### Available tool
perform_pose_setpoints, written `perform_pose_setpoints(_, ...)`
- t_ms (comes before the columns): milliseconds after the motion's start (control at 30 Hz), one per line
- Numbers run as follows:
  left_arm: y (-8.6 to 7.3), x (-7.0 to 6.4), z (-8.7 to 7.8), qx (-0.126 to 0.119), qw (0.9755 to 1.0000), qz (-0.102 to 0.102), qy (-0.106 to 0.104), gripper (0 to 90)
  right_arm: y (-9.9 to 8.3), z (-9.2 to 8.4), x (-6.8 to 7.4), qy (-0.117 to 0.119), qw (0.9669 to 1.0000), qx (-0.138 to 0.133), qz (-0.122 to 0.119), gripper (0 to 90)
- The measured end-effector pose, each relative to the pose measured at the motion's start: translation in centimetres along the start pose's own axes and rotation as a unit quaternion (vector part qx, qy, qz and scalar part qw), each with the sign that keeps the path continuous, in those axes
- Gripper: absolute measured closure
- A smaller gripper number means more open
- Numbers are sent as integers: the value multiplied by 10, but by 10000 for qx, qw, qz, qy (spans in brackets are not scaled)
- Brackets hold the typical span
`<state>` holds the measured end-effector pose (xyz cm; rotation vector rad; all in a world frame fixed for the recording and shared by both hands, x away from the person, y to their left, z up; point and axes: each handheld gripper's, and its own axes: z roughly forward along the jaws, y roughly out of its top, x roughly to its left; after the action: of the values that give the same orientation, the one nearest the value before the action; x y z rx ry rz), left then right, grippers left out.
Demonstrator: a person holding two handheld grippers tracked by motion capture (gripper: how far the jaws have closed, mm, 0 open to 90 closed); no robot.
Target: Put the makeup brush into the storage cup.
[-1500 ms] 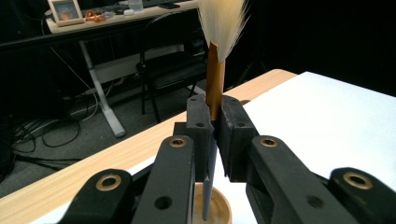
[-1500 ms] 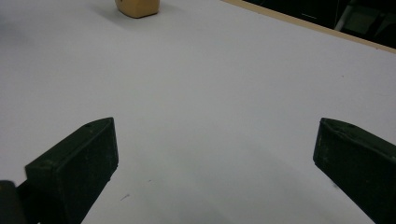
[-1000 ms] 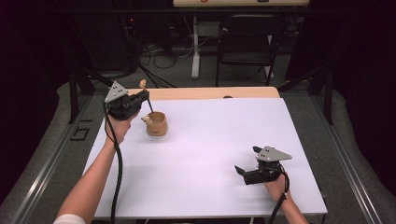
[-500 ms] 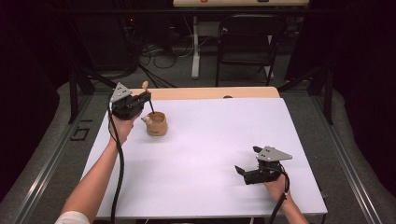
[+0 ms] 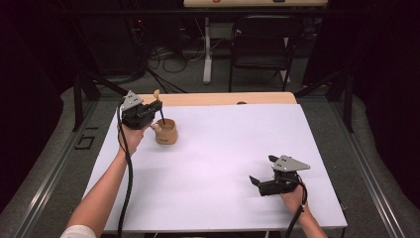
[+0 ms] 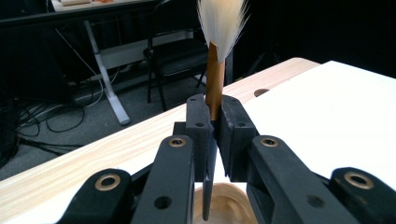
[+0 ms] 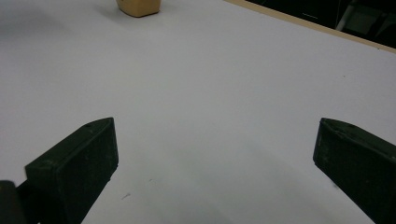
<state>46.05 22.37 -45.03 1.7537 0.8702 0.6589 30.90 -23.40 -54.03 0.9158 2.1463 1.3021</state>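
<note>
Gripping a brush (image 6: 215,79) by its brown handle, the left gripper (image 5: 157,108) is held up near the far left corner of the bench (image 5: 223,168), its jaws closed tight on the shaft. The brush stands roughly upright in the grip: its pale bristle tuft points up, above the jaws, while the dark lower end of the handle reaches down into a small tan wooden cup (image 5: 166,132) that sits on the white sheet just beside the gripper. In the left gripper view the cup's rim (image 6: 224,205) appears right below the jaws, with the thin dark end of the handle over its opening; whether that end touches the inside of the cup cannot be told. The right gripper (image 5: 261,172) rests low over the near right part of the bench, well apart from the cup, its jaws spread wide with nothing between them but bare white surface. In the right gripper view the cup's base (image 7: 138,7) sits far off at the top edge.
</note>
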Motion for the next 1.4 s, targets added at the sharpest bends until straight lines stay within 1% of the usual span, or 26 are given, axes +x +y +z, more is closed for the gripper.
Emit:
perform_pose_setpoints(100, -1, 0, 1, 10, 10000, -34, 11, 828, 0, 0, 0, 2, 10000, 3, -5, 0)
perform_pose_setpoints(400, -5, 1, 4, 120, 9999, -11, 27, 829, 0, 0, 0, -6, 10000, 26, -10, 0)
perform_pose_setpoints(467, -5, 2, 4, 139, 9999, -24, -41, 826, 0, -1, 0, -5, 10000, 15, -6, 0)
perform_pose_setpoints(500, -6, 3, 5, 120, 9998, -55, -143, 785, 0, -1, 0, -2, 10000, 17, -2, 0)
perform_pose_setpoints(567, -6, 3, 4, 199, 9994, -108, -251, 519, 0, -1, 0, -11, 10000, 13, 2, 0)
perform_pose_setpoints(633, -6, 0, 4, 308, 9994, -55, -152, 311, -1, -2, -1, -7, 10000, 5, 12, 0)
perform_pose_setpoints(700, -5, -2, 3, 361, 9992, 51, -185, 196, 0, -3, -1, -20, 10000, -21, 51, 0)
perform_pose_setpoints(733, -5, -4, 1, 360, 9992, 82, -138, 145, 0, -4, -1, -28, 10000, -13, 57, 0)
perform_pose_setpoints(767, -4, -5, -1, 336, 9992, 133, -154, 148, 0, -5, -1, -16, 10000, -11, 49, 0)
perform_pose_setpoints(867, -1, -10, -5, 305, 9993, 177, -112, 91, 0, -5, -2, -22, 10000, -22, 49, 0)
perform_pose_setpoints(933, 0, -13, -7, 327, 9991, 259, -39, 73, 0, -5, -2, -21, 10000, -26, 52, 0)
perform_pose_setpoints(1033, 1, -16, -10, 340, 9990, 299, -34, 7, 0, -6, -2, -23, 9999, -55, 83, 0)
perform_pose_setpoints(1200, 1, -22, -18, 256, 9989, 357, -152, 0, 2, -8, -2, 6, 9998, -148, 110, 0)
perform_pose_setpoints(1400, 0, -30, -27, 245, 9983, 452, -266, 1, 3, -12, -2, 0, 9997, -226, 132, 0)
